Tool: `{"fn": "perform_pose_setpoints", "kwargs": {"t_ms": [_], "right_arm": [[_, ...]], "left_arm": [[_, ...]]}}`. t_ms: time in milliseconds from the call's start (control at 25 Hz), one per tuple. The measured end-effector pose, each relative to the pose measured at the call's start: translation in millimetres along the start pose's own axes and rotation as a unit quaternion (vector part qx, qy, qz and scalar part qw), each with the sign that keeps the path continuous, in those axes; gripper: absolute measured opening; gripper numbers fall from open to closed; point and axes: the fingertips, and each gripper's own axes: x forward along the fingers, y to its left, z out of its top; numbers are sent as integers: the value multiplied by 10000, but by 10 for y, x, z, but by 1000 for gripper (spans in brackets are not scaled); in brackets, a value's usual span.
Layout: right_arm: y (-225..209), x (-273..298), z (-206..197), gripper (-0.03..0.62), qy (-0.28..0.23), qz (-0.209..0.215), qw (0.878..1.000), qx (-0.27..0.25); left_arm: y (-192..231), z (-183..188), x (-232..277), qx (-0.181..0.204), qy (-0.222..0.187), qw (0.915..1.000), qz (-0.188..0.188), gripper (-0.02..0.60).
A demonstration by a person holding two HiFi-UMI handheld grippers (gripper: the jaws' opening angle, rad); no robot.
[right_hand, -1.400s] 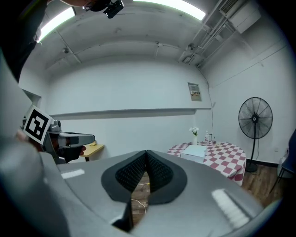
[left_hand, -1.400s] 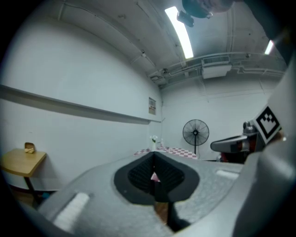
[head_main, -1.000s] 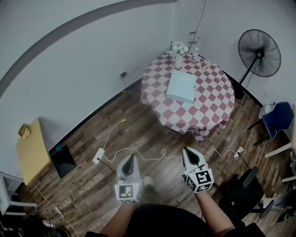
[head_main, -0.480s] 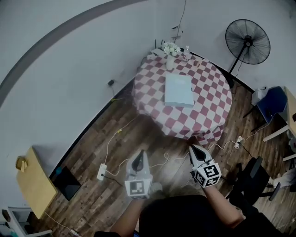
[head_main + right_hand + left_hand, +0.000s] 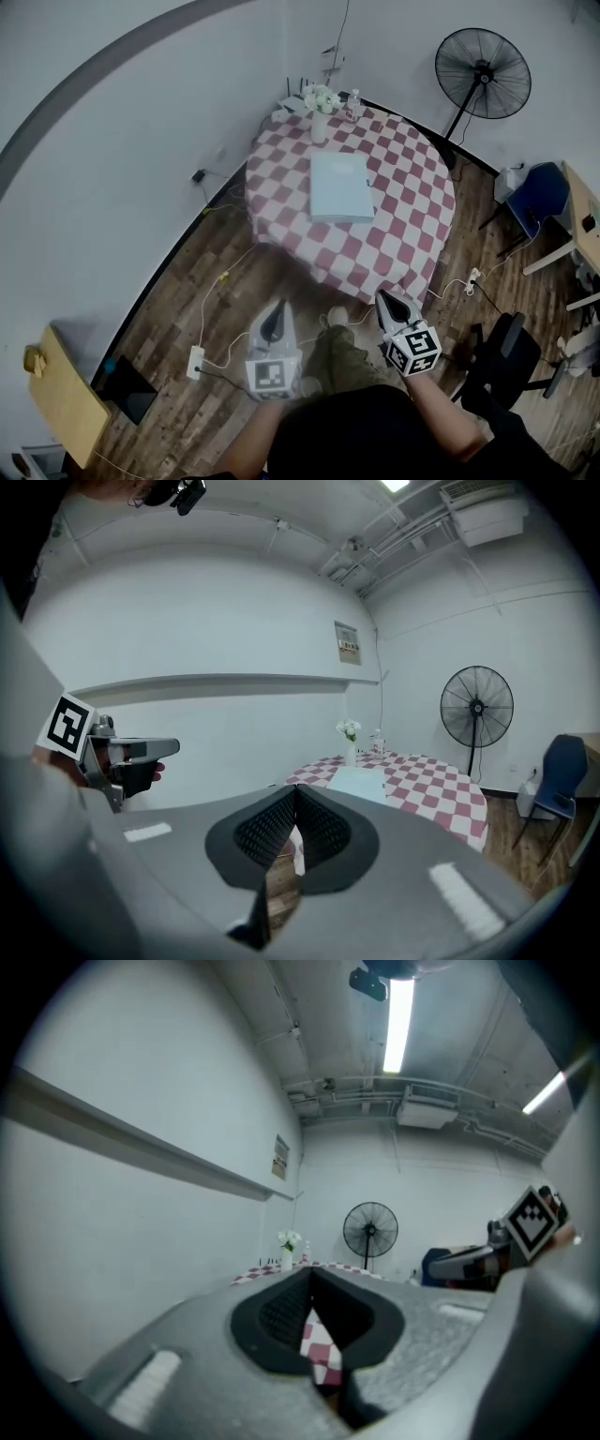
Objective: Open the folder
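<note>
A pale blue folder [image 5: 339, 187] lies shut and flat in the middle of a round table with a red-and-white checked cloth [image 5: 394, 225]. Both grippers hang over the wooden floor short of the table's near edge, well apart from the folder. My left gripper [image 5: 274, 317] is shut and holds nothing; its view shows its tips together [image 5: 312, 1275] with a strip of checked cloth below them. My right gripper [image 5: 384, 298] is also shut and empty [image 5: 296, 789], and the folder [image 5: 357, 782] lies ahead of it on the table.
A vase of white flowers [image 5: 320, 101] and a small bottle stand at the table's far edge. A black pedestal fan [image 5: 483, 61] is behind on the right, with a blue chair [image 5: 534, 197] nearby. White cables and a power strip [image 5: 197, 361] cross the floor. A black chair [image 5: 502, 361] stands at right.
The person has walked toward the table; it now sits closer and lower in the head view. Both grippers came forward with the body and stayed shut.
</note>
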Motion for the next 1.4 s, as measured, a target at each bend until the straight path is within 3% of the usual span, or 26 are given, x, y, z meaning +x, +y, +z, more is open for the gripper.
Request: {"fn": "perform_pose_setpoints", "kwargs": {"t_ms": [440,800,960,1120,1400], "right_arm": [[-1170,1109,202,2,-135,-105,9998,99],[-2072,2022,173,2,181,-123,9995,247],[-2429,2352,-27,2,529,-68,9978,388],[-2741,2601,-312,2,908,13,9943,562],[-3201,2912,-905,3,1411,-38,9870,766]], "left_arm": [[-83,-81,1730,220,252,9993,-153,3],[-155,-315,3100,379,706,9965,-245,3],[-221,-480,3608,362,823,9945,-545,3],[-214,-690,4027,501,1091,9909,-604,5],[-531,-1329,4602,901,1852,9718,-1150,25]]}}
